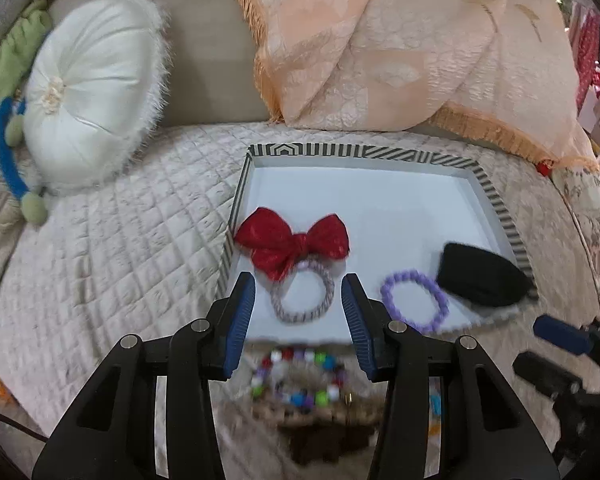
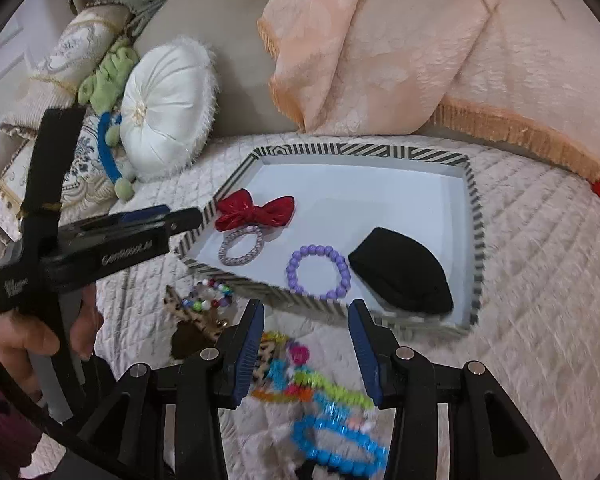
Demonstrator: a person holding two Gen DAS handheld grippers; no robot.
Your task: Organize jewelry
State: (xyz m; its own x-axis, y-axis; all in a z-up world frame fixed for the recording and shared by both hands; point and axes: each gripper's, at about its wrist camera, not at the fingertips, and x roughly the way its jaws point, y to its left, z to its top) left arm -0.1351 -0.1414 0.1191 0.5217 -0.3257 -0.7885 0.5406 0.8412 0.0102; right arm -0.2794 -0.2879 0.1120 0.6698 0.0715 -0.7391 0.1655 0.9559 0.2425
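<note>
A striped-rim tray (image 1: 496,200) (image 2: 474,216) lies on the quilted bed. In it are a red bow with a lilac hair tie (image 1: 296,240) (image 2: 256,210), a purple bead bracelet (image 1: 436,292) (image 2: 340,270) and a black pouch (image 1: 480,276) (image 2: 400,276). My left gripper (image 1: 298,304) is open and empty, over the tray's near edge above the hair tie. A multicoloured bead bracelet (image 1: 300,376) (image 2: 210,298) lies on a leopard-print item just outside the tray. My right gripper (image 2: 306,340) is open and empty above a pile of bright bracelets (image 2: 328,400).
A white round cushion (image 1: 96,100) (image 2: 164,116) and a blue hairband (image 1: 6,160) (image 2: 108,152) lie at the left. A peach fringed cloth (image 1: 400,40) (image 2: 380,40) is draped behind the tray. The left gripper's body (image 2: 100,248) shows in the right wrist view.
</note>
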